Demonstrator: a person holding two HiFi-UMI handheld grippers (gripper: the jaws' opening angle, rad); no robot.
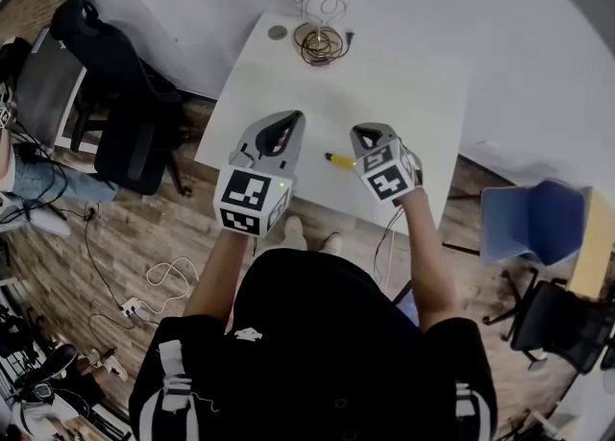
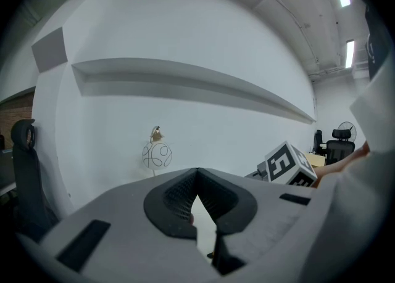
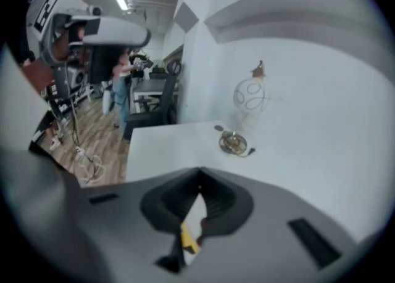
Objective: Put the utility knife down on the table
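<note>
The yellow utility knife (image 1: 338, 159) lies on the white table (image 1: 384, 84) near its front edge, just left of my right gripper (image 1: 368, 132). In the right gripper view the right gripper (image 3: 199, 186) has its jaws closed tip to tip with nothing in them, and the knife (image 3: 188, 238) shows through the gap below, down on the table. My left gripper (image 1: 288, 122) hovers over the table's front left part. Its jaws (image 2: 197, 184) also meet at the tips and hold nothing.
A wire globe lamp (image 1: 320, 7) with a coiled cable (image 1: 320, 43) and a small round disc (image 1: 278, 33) stand at the table's far edge by the white wall. A black office chair (image 1: 125, 93) is to the left, a blue chair (image 1: 528, 223) to the right. Cables (image 1: 163, 285) lie on the wood floor.
</note>
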